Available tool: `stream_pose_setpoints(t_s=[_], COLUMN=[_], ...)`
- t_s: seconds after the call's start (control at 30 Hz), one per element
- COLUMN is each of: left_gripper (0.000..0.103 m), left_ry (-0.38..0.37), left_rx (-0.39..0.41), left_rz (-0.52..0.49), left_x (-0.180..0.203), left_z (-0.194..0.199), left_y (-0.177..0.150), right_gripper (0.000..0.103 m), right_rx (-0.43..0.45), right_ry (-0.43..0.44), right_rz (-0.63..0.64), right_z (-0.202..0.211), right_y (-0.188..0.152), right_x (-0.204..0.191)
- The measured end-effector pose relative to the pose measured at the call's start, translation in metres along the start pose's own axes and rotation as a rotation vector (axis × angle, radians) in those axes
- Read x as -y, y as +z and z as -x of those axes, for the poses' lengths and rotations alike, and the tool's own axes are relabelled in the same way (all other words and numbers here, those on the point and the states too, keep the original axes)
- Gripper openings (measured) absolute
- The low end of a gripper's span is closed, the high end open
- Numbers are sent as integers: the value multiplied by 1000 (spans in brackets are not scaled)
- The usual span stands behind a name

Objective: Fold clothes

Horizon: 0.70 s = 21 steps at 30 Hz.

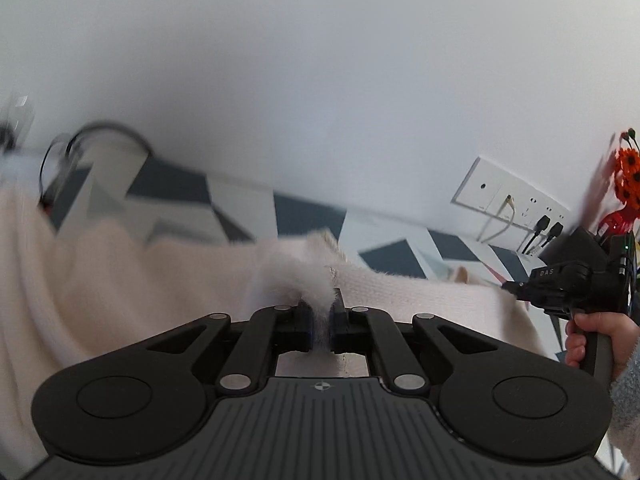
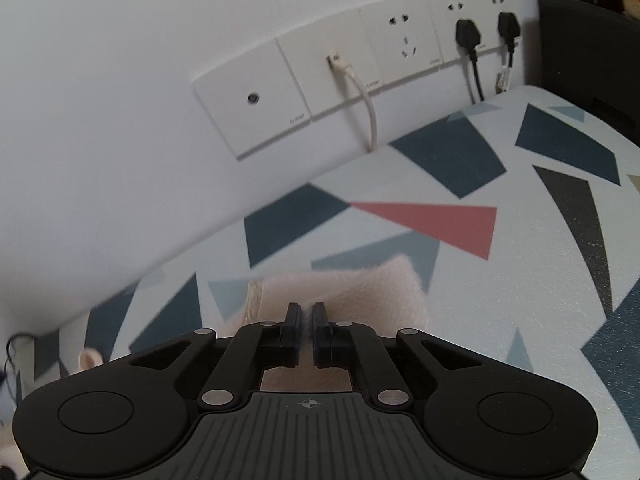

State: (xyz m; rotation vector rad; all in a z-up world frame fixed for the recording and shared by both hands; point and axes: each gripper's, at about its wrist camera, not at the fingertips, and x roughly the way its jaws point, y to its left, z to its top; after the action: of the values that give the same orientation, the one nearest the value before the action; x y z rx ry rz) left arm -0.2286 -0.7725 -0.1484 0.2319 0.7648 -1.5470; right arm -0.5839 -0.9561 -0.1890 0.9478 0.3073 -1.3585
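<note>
The left gripper (image 1: 320, 312) has its jaws closed on a fuzzy bunch of the pale pink sweater (image 1: 132, 280), the fabric pinched up between the pads. From there the sweater spreads toward 9 o'clock and toward 3 o'clock across the table (image 1: 308, 216), whose cover carries a pattern of dark blue, grey and white shapes. Its left part is smeared by blur and runs off the frame edge.

The right gripper (image 2: 306, 320) also has its jaws nearly together on the same knit, a thin edge caught between them; the grip itself is partly hidden by the gripper body. A corner of the sweater (image 2: 360, 292) lies flat on the table (image 2: 520, 300) just past the jaws toward 12 o'clock.

In the left wrist view, the right gripper (image 1: 516, 288) sits at 3 o'clock, held by a hand (image 1: 584, 340) in a grey knit sleeve (image 1: 626, 392).

On the wall beyond, a row of socket plates (image 2: 360, 64) holds a white cable (image 2: 368, 100) and two black plugs (image 2: 468, 36). Orange flowers (image 1: 626, 176) stand at the far right, cut off by the frame. At 10 o'clock a black cable (image 1: 96, 132) is too blurred to make out.
</note>
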Motion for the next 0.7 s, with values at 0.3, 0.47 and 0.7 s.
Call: stream_pose_setpoints(t_s=[0.3, 0.47, 0.7], left_gripper=[67, 68, 76], left_ry=[-4, 24, 23], left_rx=[-229, -362, -444], left_rz=[-20, 78, 298], left_x=[3, 0, -8], left_z=[-51, -37, 13], left_y=[-9, -37, -58], right_gripper=[3, 18, 36], right_rx=[48, 50, 145], right_ry=[-124, -87, -96], right_rz=[-99, -174, -70], right_z=[-31, -14, 80], right_y=[9, 11, -27], right_x=[23, 50, 70])
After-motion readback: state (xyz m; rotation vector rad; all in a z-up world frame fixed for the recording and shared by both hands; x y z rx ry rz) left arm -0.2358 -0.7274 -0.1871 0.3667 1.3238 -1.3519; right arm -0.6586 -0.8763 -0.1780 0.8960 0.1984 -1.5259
